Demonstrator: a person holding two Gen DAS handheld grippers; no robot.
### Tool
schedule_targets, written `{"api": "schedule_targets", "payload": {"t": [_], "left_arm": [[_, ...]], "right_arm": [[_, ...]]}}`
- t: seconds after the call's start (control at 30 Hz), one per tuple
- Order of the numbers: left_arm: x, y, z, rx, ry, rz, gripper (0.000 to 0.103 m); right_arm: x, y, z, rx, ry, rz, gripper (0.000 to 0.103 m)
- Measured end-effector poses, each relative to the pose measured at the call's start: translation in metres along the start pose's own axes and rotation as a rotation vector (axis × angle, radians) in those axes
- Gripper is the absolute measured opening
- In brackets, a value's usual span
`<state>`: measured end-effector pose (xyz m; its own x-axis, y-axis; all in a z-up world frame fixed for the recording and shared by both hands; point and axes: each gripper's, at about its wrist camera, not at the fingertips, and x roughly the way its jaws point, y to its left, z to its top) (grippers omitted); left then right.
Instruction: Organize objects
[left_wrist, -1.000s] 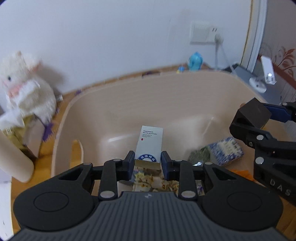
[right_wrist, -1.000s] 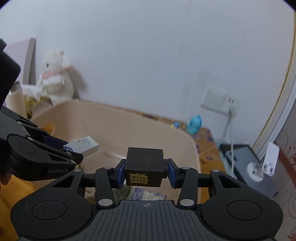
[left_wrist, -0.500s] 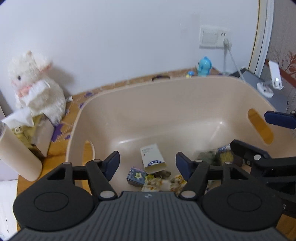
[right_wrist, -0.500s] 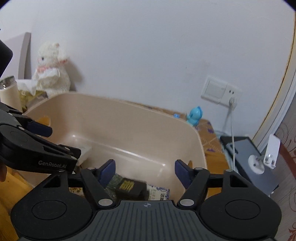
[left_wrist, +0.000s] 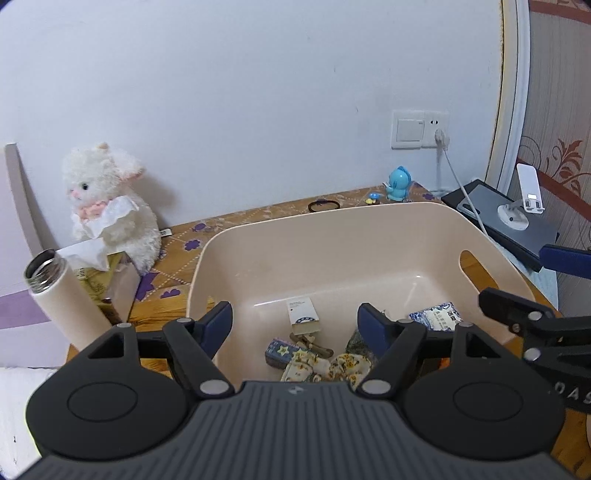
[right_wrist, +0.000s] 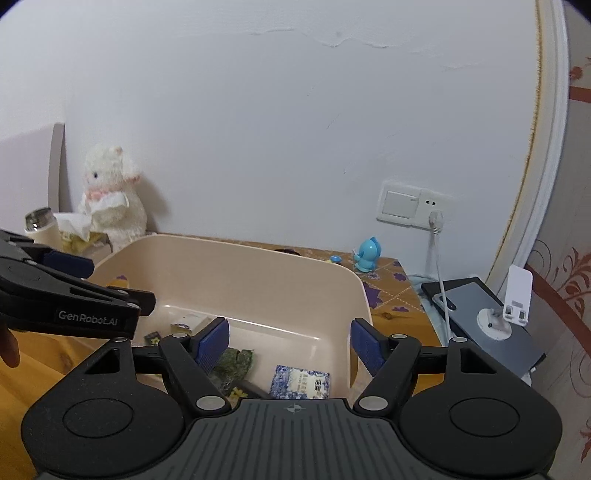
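A beige plastic bin sits on the wooden table. Inside lie a small white box, a blue-and-white packet, a green packet, a floral cloth and a small starred box. My left gripper is open and empty above the bin's near edge. My right gripper is open and empty above the bin's right side. The dark cube shows only as a dark edge behind my right gripper's body.
A white plush toy and a tissue box stand left of the bin, with an open white flask in front. A blue figurine, a hair tie, a wall socket with cable and a tablet with phone stand are at the right.
Both grippers opened and dropped their loads into the bin: the white box from the left, the dark cube from the right. Both grippers then rose and drew back.
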<state>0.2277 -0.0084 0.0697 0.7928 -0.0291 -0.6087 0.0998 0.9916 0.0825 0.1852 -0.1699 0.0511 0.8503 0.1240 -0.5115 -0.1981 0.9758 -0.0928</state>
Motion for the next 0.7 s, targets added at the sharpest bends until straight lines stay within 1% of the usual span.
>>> {"api": "schedule_targets", "payload": {"t": [0.13,0.33,0.7], "left_arm": [[-0.019,0.000,-0.010,-0.011,-0.017,-0.006,0.076],[-0.045,-0.001,-0.032,-0.025,-0.048,-0.008,0.076],[-0.077,0.004,-0.067,-0.055,-0.076,-0.009,0.076]], "right_arm": [[-0.019,-0.002,-0.007,0.031,-0.017,0.013,0.075],[-0.047,0.000,-0.023,0.025,-0.042,0.008,0.075],[-0.090,0.004,-0.045,0.033,-0.087,0.026,0.076]]}}
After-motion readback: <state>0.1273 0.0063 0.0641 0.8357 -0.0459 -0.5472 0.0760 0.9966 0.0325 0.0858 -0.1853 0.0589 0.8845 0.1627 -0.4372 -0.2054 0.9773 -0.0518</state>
